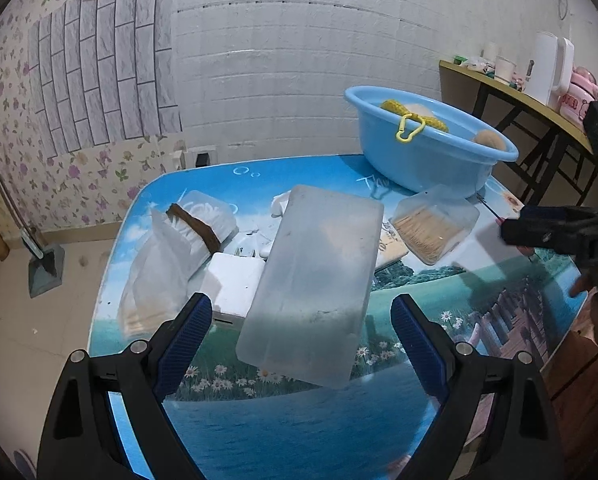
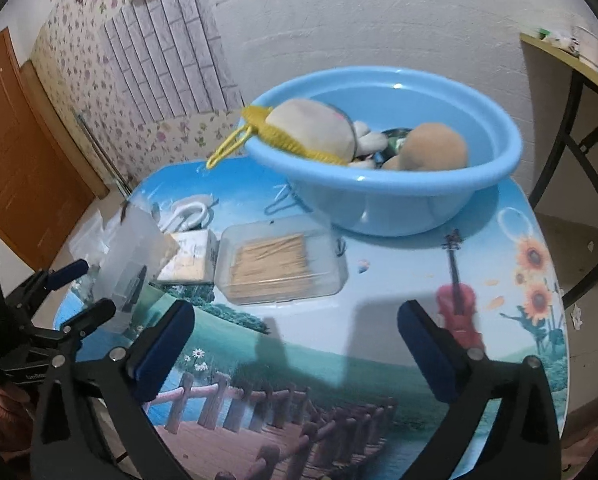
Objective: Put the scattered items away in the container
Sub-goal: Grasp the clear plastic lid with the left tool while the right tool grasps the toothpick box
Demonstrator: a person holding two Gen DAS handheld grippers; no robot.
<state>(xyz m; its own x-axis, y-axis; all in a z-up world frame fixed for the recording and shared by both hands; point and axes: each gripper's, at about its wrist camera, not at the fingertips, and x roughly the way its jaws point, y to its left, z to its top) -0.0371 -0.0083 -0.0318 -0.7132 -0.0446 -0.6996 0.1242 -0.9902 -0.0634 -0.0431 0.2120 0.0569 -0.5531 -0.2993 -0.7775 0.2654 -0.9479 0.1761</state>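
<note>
- The left gripper [image 1: 301, 334] stands with its jaws spread wide, holding nothing, over the near edge of the printed table [image 1: 299, 432]
- A frosted plastic box [image 1: 313, 280] lies straight ahead between the blue pads, its near end inside the gap and its long axis running away from the claw, tilted a little to the right; neither pad appears to touch it
- That makes the box the nearest loose item for the left hand, and the jaws already straddle its narrow width, so a short advance and a squeeze across the short sides looks like the natural grasp
- The right gripper [image 2: 297, 344] is also wide open and empty; a clear toothpick box [image 2: 281, 268] lies ahead and slightly left of it, long axis crosswise to the fingers
- The blue basin [image 2: 383, 196], the container, sits at the far side of the table, beyond the toothpick box and ahead-right of the left claw; it already holds plush toys [image 2: 319, 128] and a yellow clip [image 2: 229, 146] hangs over its rim
- A bagged bundle [image 1: 167, 264], a white box [image 1: 235, 284] and a white hook [image 2: 189, 212] remain on the table, left of the frosted box
- The right hand is nearer the basin
</note>
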